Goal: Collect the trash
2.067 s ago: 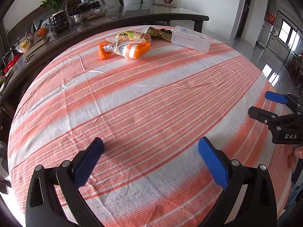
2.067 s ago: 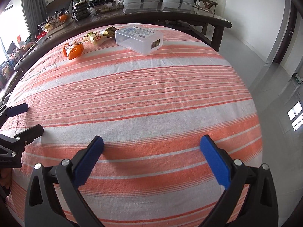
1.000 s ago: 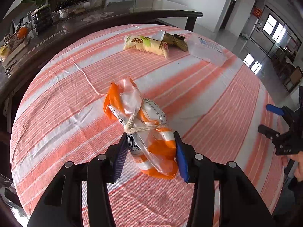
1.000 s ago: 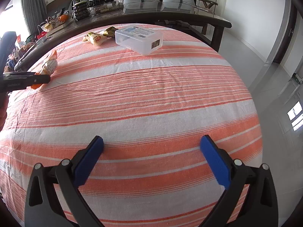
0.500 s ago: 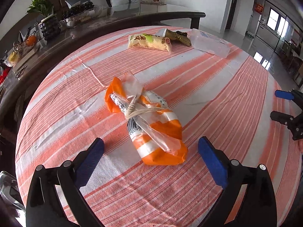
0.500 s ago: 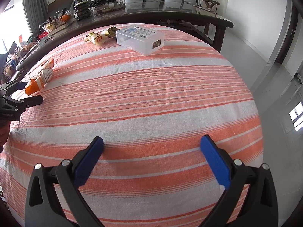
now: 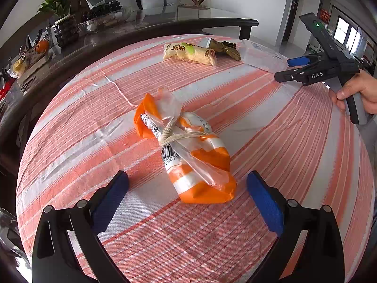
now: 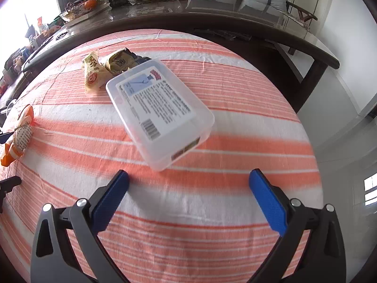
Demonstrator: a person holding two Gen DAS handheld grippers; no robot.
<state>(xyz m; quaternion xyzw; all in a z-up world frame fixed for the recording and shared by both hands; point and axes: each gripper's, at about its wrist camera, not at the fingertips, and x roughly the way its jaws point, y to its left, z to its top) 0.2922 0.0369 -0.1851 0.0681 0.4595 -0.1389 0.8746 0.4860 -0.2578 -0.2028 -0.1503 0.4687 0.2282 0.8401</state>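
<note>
Orange-and-white tied bag (image 7: 186, 151): flat on the striped bench (image 7: 294, 146), at 12 o'clock just ahead of the left gripper (image 7: 187, 199), jaws wide, pads clear of it. Clear plastic box (image 8: 160, 115): at 11 o'clock ahead of the right gripper (image 8: 188, 200), jaws wide, empty. Snack packets (image 8: 103, 70): beyond the box.
</note>
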